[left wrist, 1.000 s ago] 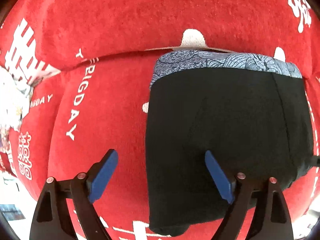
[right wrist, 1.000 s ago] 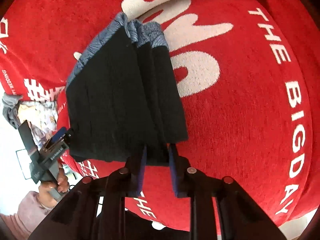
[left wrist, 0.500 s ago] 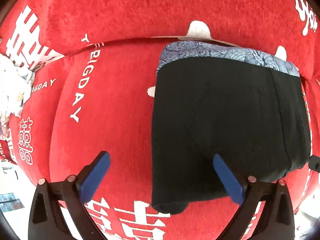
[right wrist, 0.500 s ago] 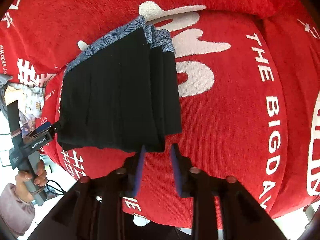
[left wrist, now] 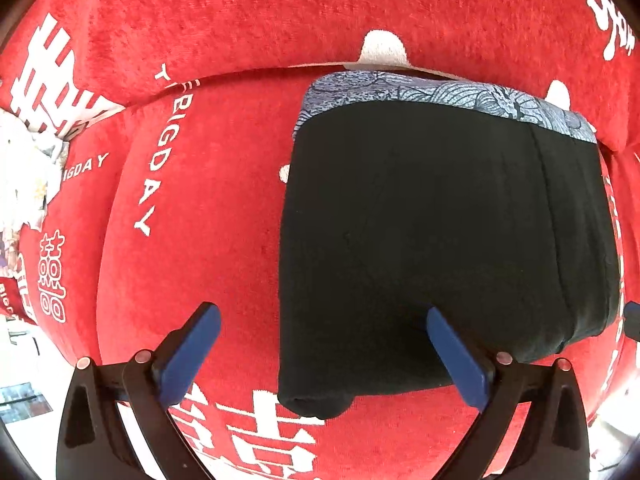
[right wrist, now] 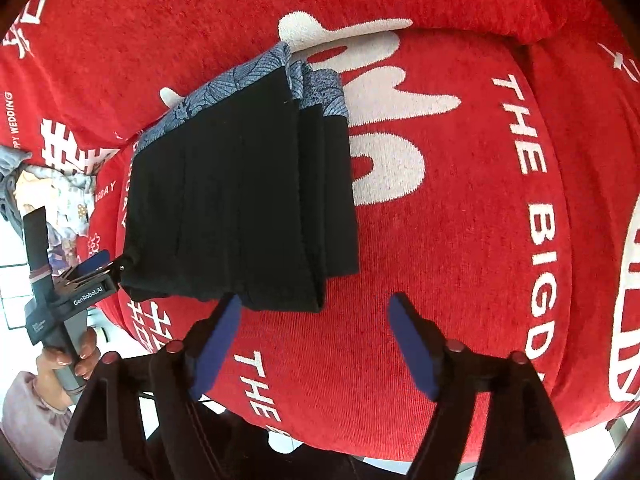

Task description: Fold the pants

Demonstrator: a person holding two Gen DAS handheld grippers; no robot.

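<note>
The black pants point(left wrist: 440, 232) with a blue-grey patterned waistband point(left wrist: 448, 98) lie folded in a compact stack on the red sofa seat point(left wrist: 200, 208). In the right wrist view the stack point(right wrist: 240, 208) shows several layers at its right edge. My left gripper point(left wrist: 320, 340) is open, its right finger over the stack's near edge, holding nothing. My right gripper point(right wrist: 316, 332) is open and empty, just in front of the stack's near right corner. The left gripper also shows in the right wrist view point(right wrist: 86, 270) at the stack's near left corner.
The sofa cover is red with white lettering point(right wrist: 540, 208) and rises into a backrest point(left wrist: 280, 12) behind the pants. A pile of light patterned cloth point(left wrist: 28, 168) lies at the sofa's left end. A pale floor point(right wrist: 16, 280) lies beyond the sofa's front edge.
My right gripper has let go of the pants' near edge, opened wide and drawn back. The stack now rests flat. My left gripper stays open and has shifted slightly.
</note>
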